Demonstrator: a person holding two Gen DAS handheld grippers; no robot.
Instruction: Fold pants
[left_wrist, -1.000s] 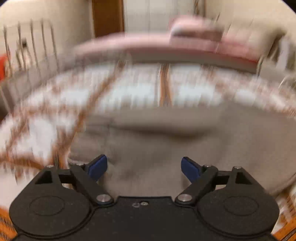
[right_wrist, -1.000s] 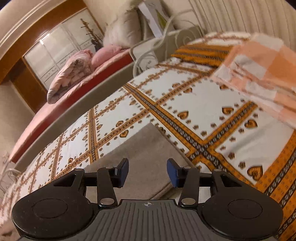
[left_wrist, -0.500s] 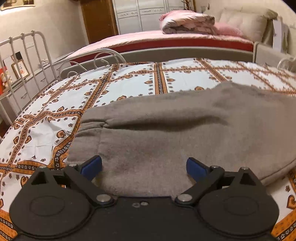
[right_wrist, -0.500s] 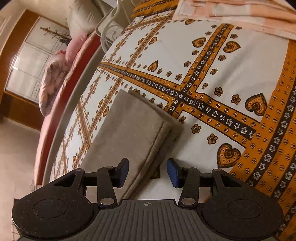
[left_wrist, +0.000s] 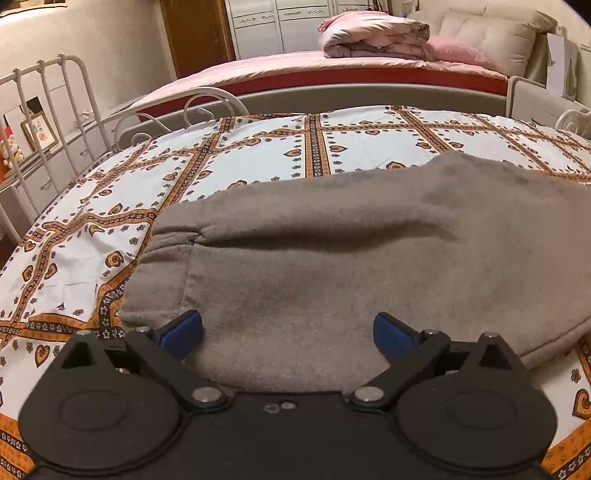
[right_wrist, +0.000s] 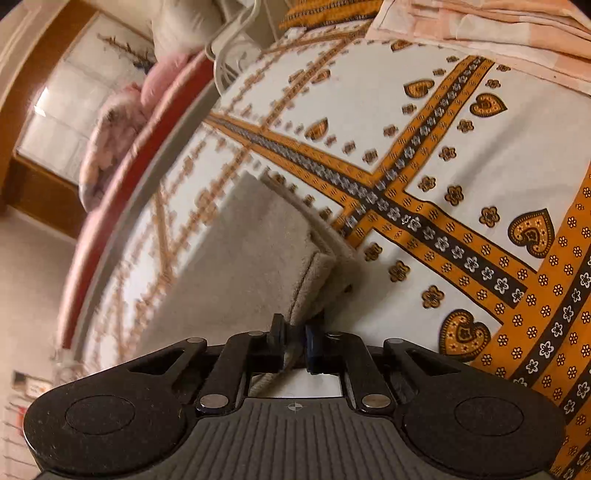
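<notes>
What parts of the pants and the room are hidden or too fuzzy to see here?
- Left wrist view: the pants run off the right edge; their near edge sits behind the left gripper.
- Right wrist view: the cloth inside the right gripper is covered by its jaws.
- Right wrist view: the pink bed is motion-blurred.

The pants (left_wrist: 332, 258) are a grey-brown fleece pair lying flat on the bed's patterned sheet (left_wrist: 258, 155), white with orange bands and heart motifs. In the left wrist view they spread wide across the foreground, with a stitched seam and a soft crease running across the thick fabric (a fuzzy, matte nap). In the right wrist view the pants (right_wrist: 240, 258) show a layered hem end, its corner lifted slightly off the sheet and pinched between the right tool (right_wrist: 295, 341) pads.
</notes>
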